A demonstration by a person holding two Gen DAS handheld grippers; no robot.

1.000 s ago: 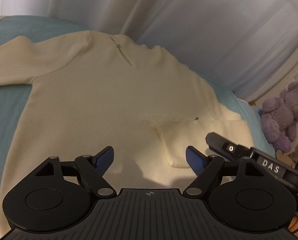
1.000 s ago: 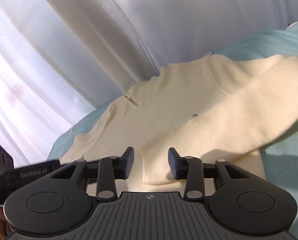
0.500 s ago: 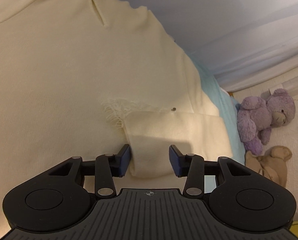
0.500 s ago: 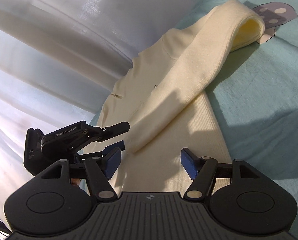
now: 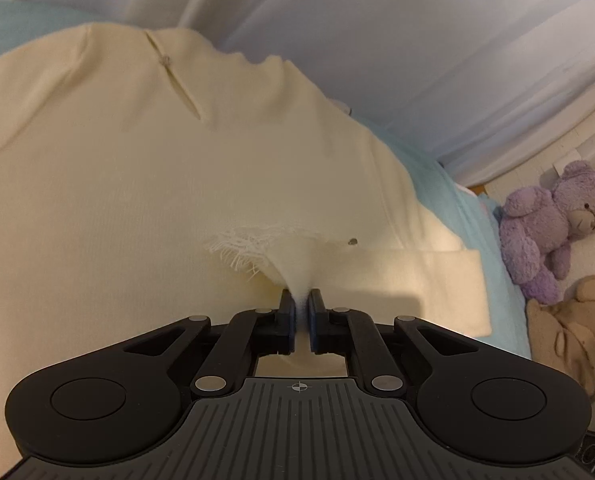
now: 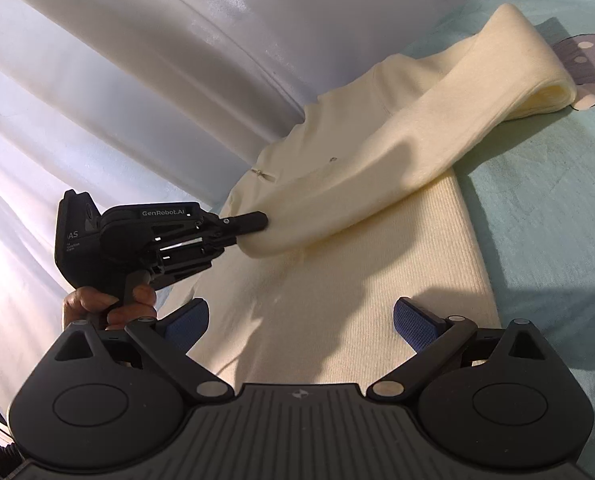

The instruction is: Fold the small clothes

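Sweater (image 5: 97,200) hem — behind claw housing, left sleeve cropped.

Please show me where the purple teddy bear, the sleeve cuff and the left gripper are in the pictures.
purple teddy bear (image 5: 553,228): left wrist view, on its belly.
sleeve cuff (image 6: 273,236): right wrist view, on the cuff end pinched by the fingers.
left gripper (image 5: 301,304): left wrist view, midway between its fingertips.

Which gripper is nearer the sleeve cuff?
Left. The left gripper is shut on the cuff; the right gripper is open over the sweater's body.
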